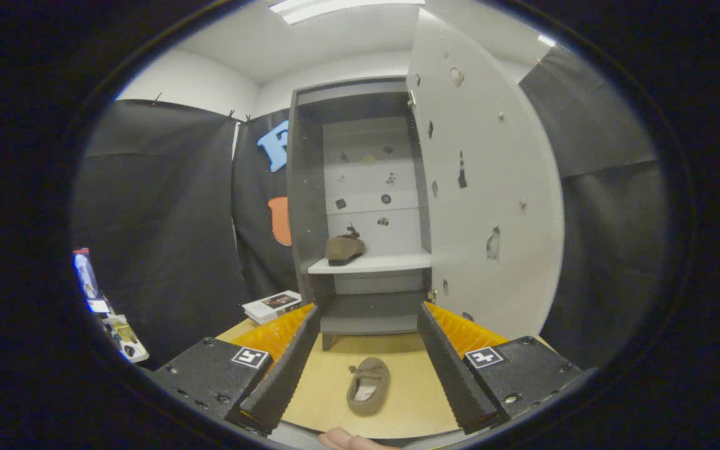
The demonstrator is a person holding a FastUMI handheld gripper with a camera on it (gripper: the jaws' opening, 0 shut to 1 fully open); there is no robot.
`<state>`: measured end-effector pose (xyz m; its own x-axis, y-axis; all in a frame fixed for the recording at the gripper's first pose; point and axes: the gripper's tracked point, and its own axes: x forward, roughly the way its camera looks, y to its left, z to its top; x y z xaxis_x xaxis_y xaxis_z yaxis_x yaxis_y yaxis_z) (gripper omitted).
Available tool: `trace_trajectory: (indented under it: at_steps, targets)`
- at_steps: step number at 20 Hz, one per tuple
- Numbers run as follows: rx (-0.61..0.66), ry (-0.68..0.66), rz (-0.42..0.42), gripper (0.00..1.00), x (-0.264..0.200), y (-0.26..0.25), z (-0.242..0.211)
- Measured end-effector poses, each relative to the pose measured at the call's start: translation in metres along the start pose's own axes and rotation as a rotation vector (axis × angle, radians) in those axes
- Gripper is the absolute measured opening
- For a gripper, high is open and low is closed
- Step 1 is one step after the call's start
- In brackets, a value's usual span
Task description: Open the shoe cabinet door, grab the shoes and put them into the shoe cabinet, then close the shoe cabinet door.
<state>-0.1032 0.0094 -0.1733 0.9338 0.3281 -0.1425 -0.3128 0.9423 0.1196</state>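
Observation:
The grey shoe cabinet point(302, 187) stands at the far side of the table with its door point(485, 187) swung wide open to the right. One brown shoe point(344, 249) rests on the white shelf point(391, 263) inside, toward its left end. A second brown shoe point(368, 385) lies on the wooden tabletop point(329, 375), between my fingers and well short of the cabinet. My gripper point(369, 315) is open, fingers spread wide, with nothing held. The lower compartment under the shelf looks bare.
A small white box point(272, 305) lies on the table left of the cabinet's base. Black cloth walls close in on both sides. A person's fingertip point(347, 440) shows at the table's near edge. Some clutter point(110, 319) sits off to the far left.

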Motion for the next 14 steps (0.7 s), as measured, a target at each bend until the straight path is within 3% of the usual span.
trace_trajectory:
  at_steps: [7,11,14]
  targets:
    - [-0.003,0.292,0.007,0.98,0.111,0.016,-0.176]
    - [0.019,0.388,-0.013,0.94,0.142,0.022,-0.229]
    - [0.024,0.451,-0.076,0.85,0.16,0.015,-0.255]
